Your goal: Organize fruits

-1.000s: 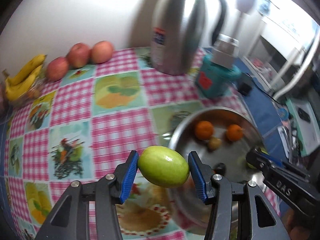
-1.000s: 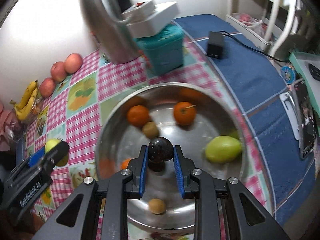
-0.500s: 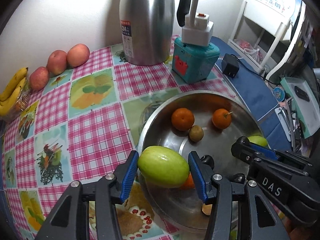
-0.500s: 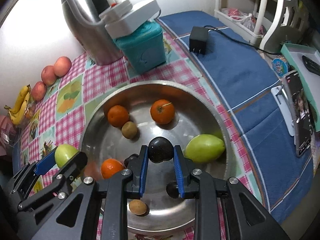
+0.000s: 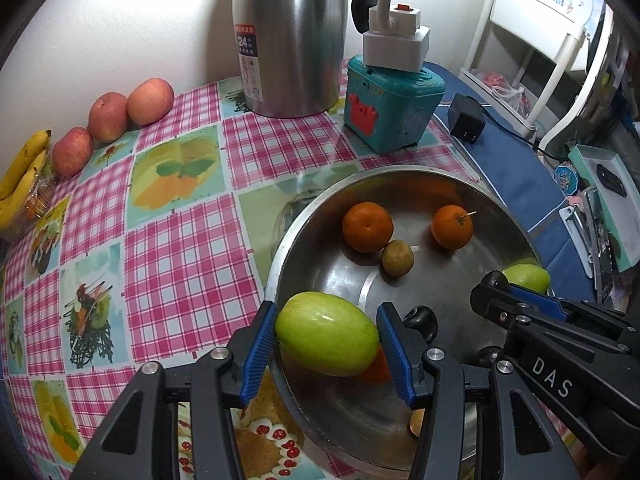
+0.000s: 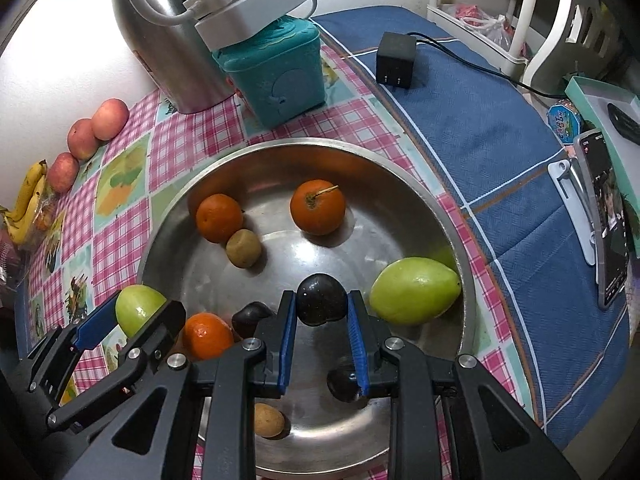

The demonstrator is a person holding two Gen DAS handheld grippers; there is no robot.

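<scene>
My left gripper (image 5: 327,334) is shut on a green fruit (image 5: 328,334), held over the near-left rim of the steel bowl (image 5: 280,248). The right wrist view shows my right gripper (image 6: 322,306) shut on a dark round fruit (image 6: 322,304) above the bowl (image 6: 448,216). Inside the bowl lie two oranges (image 6: 318,206) (image 6: 219,217), a third orange (image 6: 208,336), a brown kiwi-like fruit (image 6: 243,248), another green fruit (image 6: 414,296), dark fruits (image 6: 250,316) and a small brown fruit (image 6: 269,420). The left gripper's green fruit (image 6: 138,308) shows at the bowl's left rim.
Three apples (image 5: 114,116) and bananas (image 5: 22,176) line the wall at the left. A steel kettle (image 5: 292,36) and a teal box (image 5: 394,112) with a white power strip (image 5: 396,46) stand behind the bowl. A black charger (image 6: 396,66) and a phone (image 6: 608,216) lie on the blue cloth.
The left gripper carried the green fruit rightward and down, from over the tablecloth to over the bowl's rim. The right gripper sank a little over the bowl, still holding the dark fruit.
</scene>
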